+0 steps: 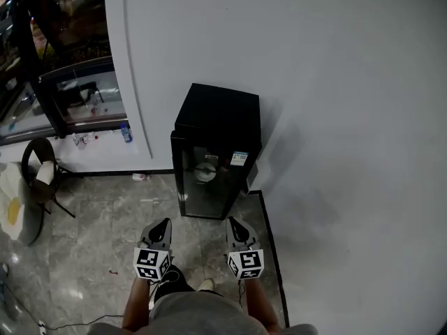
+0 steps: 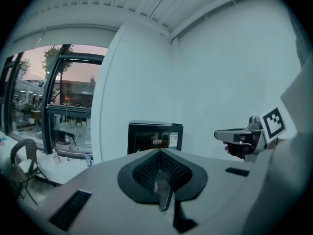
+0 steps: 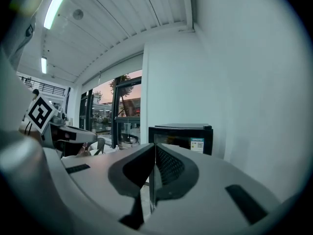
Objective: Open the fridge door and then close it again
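A small black fridge (image 1: 215, 149) with a glass door stands on the floor against the white wall, its door closed. The same fridge (image 2: 155, 137) is ahead in the left gripper view and the fridge (image 3: 182, 135) is just right of centre in the right gripper view. My left gripper (image 1: 162, 227) and right gripper (image 1: 235, 226) hover side by side a short way in front of the door, both shut and empty. The left gripper (image 2: 159, 152) and the right gripper (image 3: 154, 146) each show their jaws pressed together.
A white wall (image 1: 335, 82) runs behind and right of the fridge. A glass window front (image 1: 63, 61) stands at the left, with a chair (image 1: 38, 169) and a bottle (image 1: 126, 132) on the floor nearby. Grey tiled floor (image 1: 105, 236) lies around me.
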The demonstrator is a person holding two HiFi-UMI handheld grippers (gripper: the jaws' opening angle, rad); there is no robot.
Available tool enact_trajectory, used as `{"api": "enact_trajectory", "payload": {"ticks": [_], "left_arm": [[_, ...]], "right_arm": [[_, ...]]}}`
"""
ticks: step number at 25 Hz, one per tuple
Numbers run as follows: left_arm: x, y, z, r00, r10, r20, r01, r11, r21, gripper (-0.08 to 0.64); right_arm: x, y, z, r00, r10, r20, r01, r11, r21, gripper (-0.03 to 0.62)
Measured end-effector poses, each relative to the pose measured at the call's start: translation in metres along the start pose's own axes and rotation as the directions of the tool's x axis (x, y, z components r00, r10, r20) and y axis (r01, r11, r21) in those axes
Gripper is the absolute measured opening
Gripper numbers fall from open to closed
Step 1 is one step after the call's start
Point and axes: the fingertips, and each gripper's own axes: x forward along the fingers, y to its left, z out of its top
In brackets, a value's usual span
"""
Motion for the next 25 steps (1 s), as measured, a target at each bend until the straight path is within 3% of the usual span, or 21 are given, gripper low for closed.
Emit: {"api": "enact_trajectory", "payload": {"ticks": [4,9,25], "left_arm": [[0.003,0.011,0.004,0.999,0.045,0.012,-0.045,0.999,-0.013,0.003],[0.019,0.035,0.014,0.998,0.063,0.014,-0.063,0.998,0.001,0.005],[0.132,0.135,0.057,0.999,-0.046,0.001,0.046,0.999,0.016,0.005]], "right_arm": [[0.014,0.004,-0.002,0.999,0.048,0.001,-0.048,0.999,-0.003,0.026],[0.045,0.004,0.004,0.999,0.052,0.015,-0.052,0.999,-0.003,0.025],[0.180,-0.001,0.031,0.999,-0.038,0.013,0.038,0.999,0.023,0.026]]}}
